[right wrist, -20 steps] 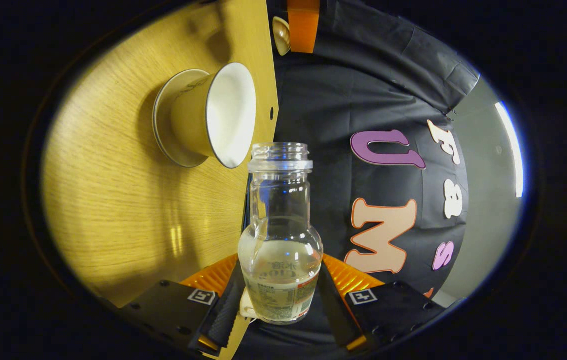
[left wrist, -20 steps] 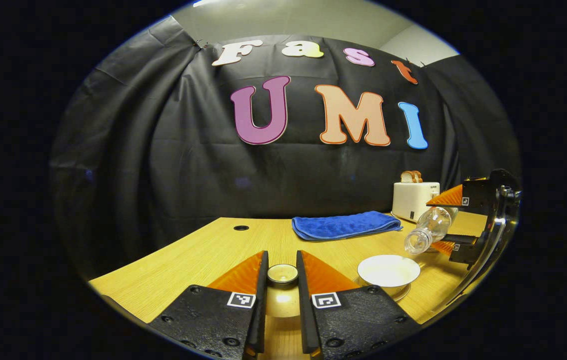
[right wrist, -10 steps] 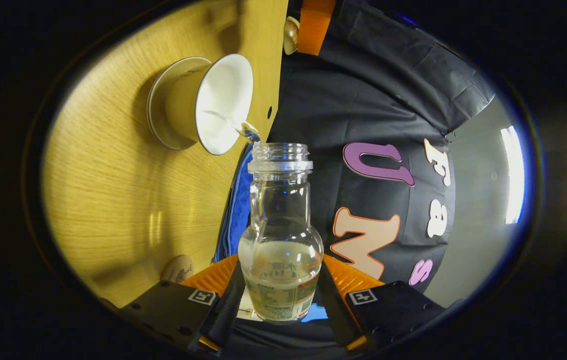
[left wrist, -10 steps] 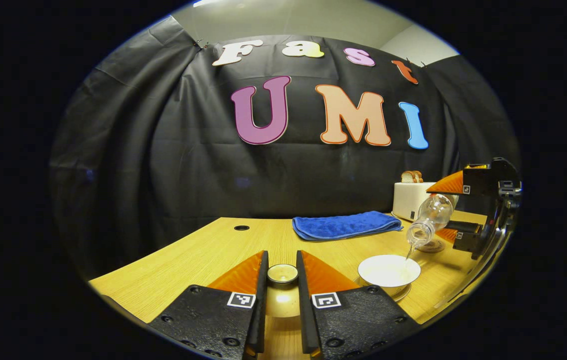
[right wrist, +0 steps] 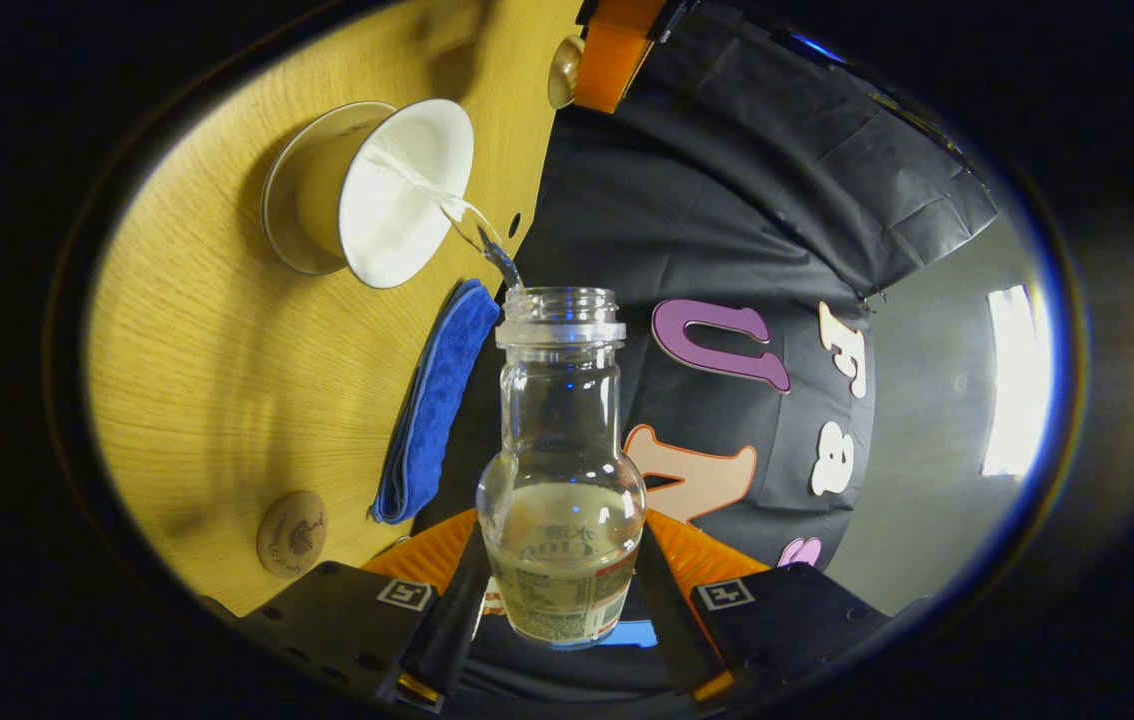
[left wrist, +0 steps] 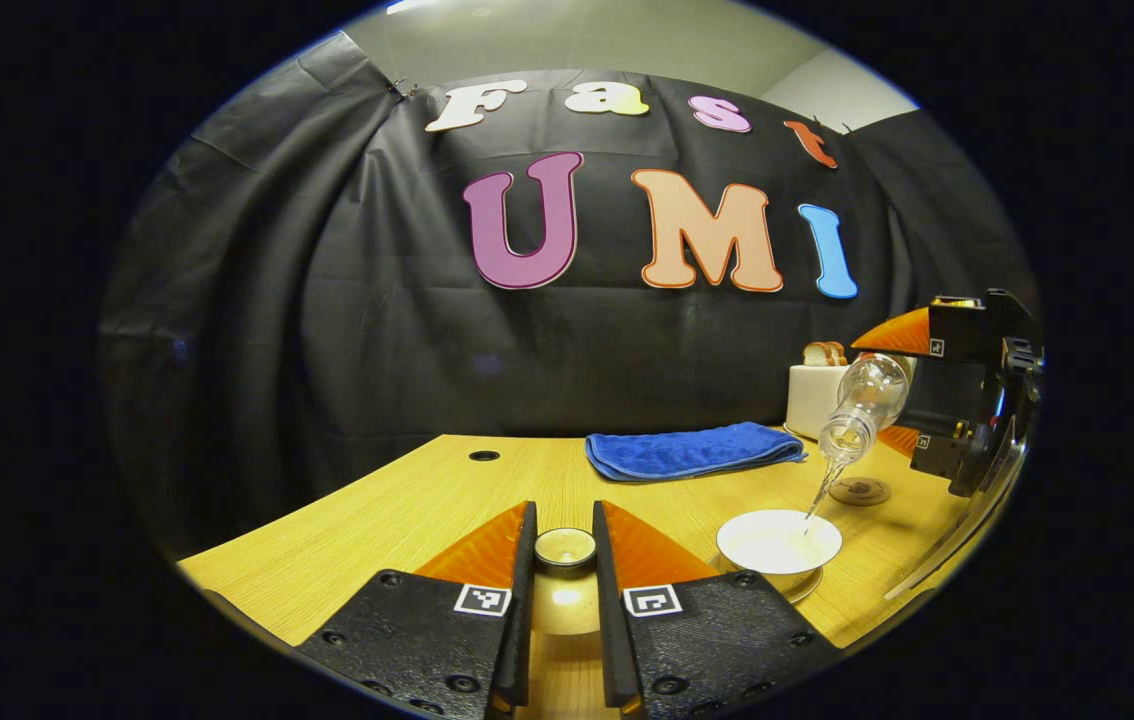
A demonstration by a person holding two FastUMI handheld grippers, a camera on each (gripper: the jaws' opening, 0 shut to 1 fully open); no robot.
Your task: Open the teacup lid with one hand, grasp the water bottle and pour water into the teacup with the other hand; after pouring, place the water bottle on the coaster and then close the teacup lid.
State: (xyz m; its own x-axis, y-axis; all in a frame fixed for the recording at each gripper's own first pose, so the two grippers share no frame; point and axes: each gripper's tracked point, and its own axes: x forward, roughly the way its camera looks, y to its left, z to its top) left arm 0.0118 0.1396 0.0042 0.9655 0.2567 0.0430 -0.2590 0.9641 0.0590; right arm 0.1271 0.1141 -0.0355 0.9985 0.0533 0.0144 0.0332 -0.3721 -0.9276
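Observation:
My left gripper (left wrist: 564,555) is shut on the teacup lid (left wrist: 565,547), held low over the wooden table to the left of the cup. The white teacup (left wrist: 778,541) stands uncovered on its saucer (left wrist: 799,585). My right gripper (right wrist: 560,590) is shut on the clear water bottle (right wrist: 561,470), which is tilted with its open mouth toward the teacup (right wrist: 387,190). A thin stream of water runs from the bottle (left wrist: 859,410) into the cup. The round wooden coaster (left wrist: 859,491) lies on the table behind the cup, below the bottle, and the coaster (right wrist: 291,533) also appears in the right gripper view.
A folded blue towel (left wrist: 692,450) lies at the back of the table (left wrist: 407,510). A white toaster (left wrist: 814,395) with bread stands at the back right, behind the bottle. A small round hole (left wrist: 483,456) sits in the tabletop at the back left.
The right gripper has risen and tipped the bottle further; water now streams into the teacup. The left gripper has stayed still with the lid.

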